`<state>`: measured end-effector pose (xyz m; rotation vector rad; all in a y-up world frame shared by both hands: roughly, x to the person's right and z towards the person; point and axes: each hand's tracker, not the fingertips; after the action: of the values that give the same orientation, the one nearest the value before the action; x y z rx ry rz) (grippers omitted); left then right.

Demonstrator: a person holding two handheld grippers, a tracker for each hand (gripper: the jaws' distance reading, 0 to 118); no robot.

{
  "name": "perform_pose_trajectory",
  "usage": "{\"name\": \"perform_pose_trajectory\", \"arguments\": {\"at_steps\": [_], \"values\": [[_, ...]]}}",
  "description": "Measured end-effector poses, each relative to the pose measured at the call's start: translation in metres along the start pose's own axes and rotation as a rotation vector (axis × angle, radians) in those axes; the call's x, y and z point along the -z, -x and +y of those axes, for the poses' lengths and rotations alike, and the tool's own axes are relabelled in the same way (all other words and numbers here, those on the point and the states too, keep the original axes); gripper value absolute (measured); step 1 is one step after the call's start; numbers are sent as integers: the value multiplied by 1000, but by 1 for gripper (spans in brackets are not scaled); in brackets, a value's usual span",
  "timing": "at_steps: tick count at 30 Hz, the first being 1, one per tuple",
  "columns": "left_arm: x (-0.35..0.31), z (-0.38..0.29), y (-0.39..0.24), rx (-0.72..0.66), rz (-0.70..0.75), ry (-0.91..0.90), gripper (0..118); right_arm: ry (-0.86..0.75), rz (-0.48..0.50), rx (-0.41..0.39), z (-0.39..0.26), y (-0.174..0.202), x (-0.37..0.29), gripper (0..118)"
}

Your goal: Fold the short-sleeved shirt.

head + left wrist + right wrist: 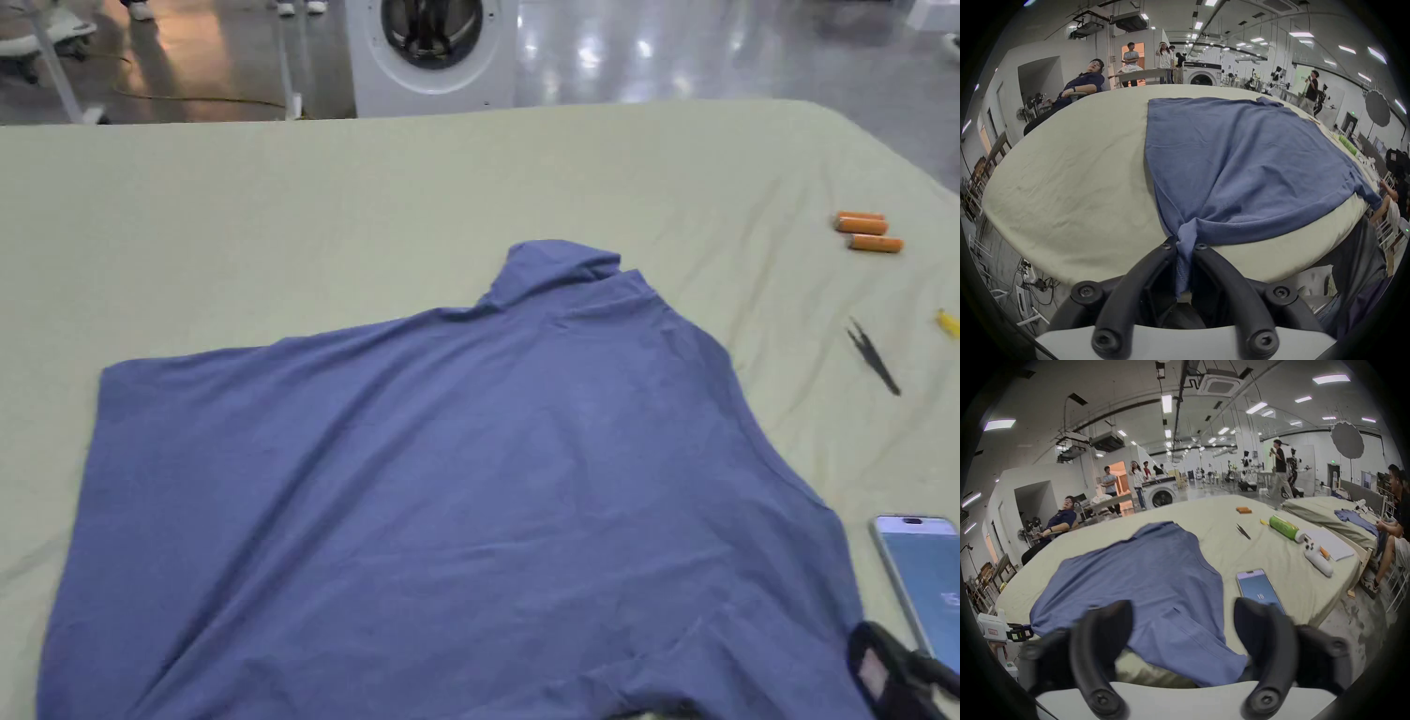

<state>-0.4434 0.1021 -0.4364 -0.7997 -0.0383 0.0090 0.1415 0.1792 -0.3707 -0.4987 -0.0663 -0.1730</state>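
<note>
A phone (923,577) lies screen-up on a pale green sheet (281,225), with tweezers (874,357) and two orange cylinders (867,232) farther off; a washing machine (431,52) stands behind.

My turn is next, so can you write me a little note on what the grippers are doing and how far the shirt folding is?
Left gripper: shut on a bunched corner of the blue shirt.
Right gripper: open, jaws on either side of the shirt's near edge, not pinching.
Shirt: spread flat on the green sheet, collar far side, phone beside it.
Done: laid out.
Left: every fold.
</note>
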Motion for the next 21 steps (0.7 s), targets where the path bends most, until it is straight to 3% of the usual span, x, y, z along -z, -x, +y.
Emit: {"name": "perform_pose_trajectory", "arguments": {"at_steps": [5, 7, 9, 10, 11, 13, 14, 19, 21], "values": [[2, 4, -3, 31, 10, 24, 6, 164, -30, 9, -27, -29, 42, 94], [2, 4, -3, 34, 14, 25, 6, 275, -58, 56, -36, -39, 69, 89], [3, 4, -2, 27, 15, 26, 6, 378, -77, 116, -46, -44, 89, 66], [2, 4, -2, 24, 16, 27, 6, 387, -87, 114, -49, -43, 93, 63], [3, 4, -1, 21, 16, 29, 6, 321, -129, 46, -47, -37, 89, 59], [3, 3, 0, 9, 18, 25, 6, 334, -128, -29, -42, -27, 81, 22], [3, 2, 1, 1, 18, 22, 6, 326, -109, -27, -42, -23, 77, 4], [-2, 0, 6, -37, 2, -2, 5, 304, -90, -13, -42, -14, 73, 4], [-10, 2, 12, -88, -27, -30, 3, 265, -72, 35, -33, -14, 67, 4]]}}
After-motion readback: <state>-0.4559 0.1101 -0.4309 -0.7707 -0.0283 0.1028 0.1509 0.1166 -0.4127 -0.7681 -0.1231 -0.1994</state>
